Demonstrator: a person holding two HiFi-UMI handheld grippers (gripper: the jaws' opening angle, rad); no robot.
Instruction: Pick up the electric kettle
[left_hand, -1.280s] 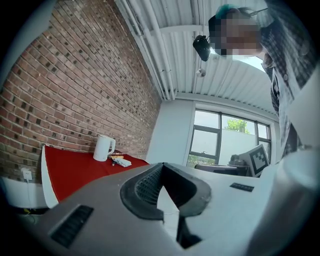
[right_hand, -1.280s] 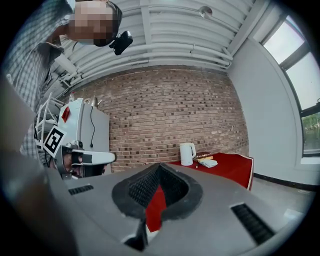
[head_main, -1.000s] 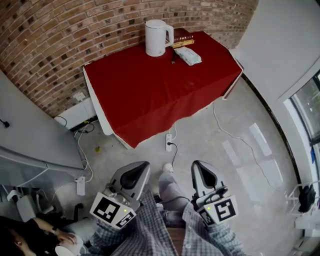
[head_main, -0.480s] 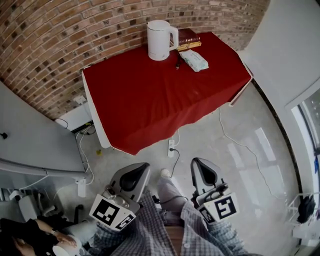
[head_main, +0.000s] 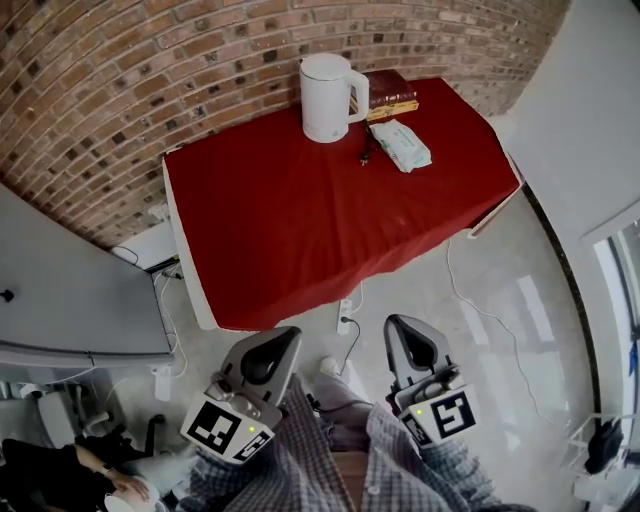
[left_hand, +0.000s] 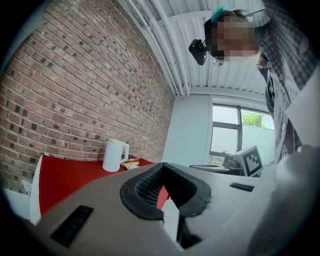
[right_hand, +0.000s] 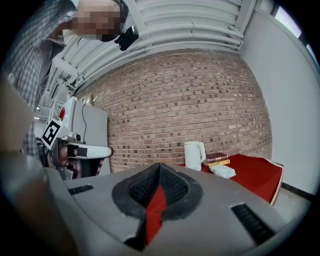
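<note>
The white electric kettle (head_main: 330, 97) stands upright at the far edge of the red-clothed table (head_main: 300, 230), against the brick wall. It shows small and distant in the left gripper view (left_hand: 115, 155) and the right gripper view (right_hand: 194, 155). My left gripper (head_main: 262, 360) and right gripper (head_main: 412, 350) are side by side at the bottom of the head view, over the floor and short of the table's near edge. Both point level toward the table. The left gripper (left_hand: 165, 192) and the right gripper (right_hand: 157, 192) are each shut, with nothing between the jaws.
Stacked books (head_main: 388, 92), a pack of wipes (head_main: 403, 145) and a black plug (head_main: 366, 155) lie right of the kettle. A power strip (head_main: 345, 318) and cables lie on the floor by the table. A grey cabinet (head_main: 70, 300) stands left; a seated person (head_main: 60, 475) is at lower left.
The table and kettle have drawn nearer and slid lower in the head view as I walk toward them. Both grippers keep the same pose and stay shut.
</note>
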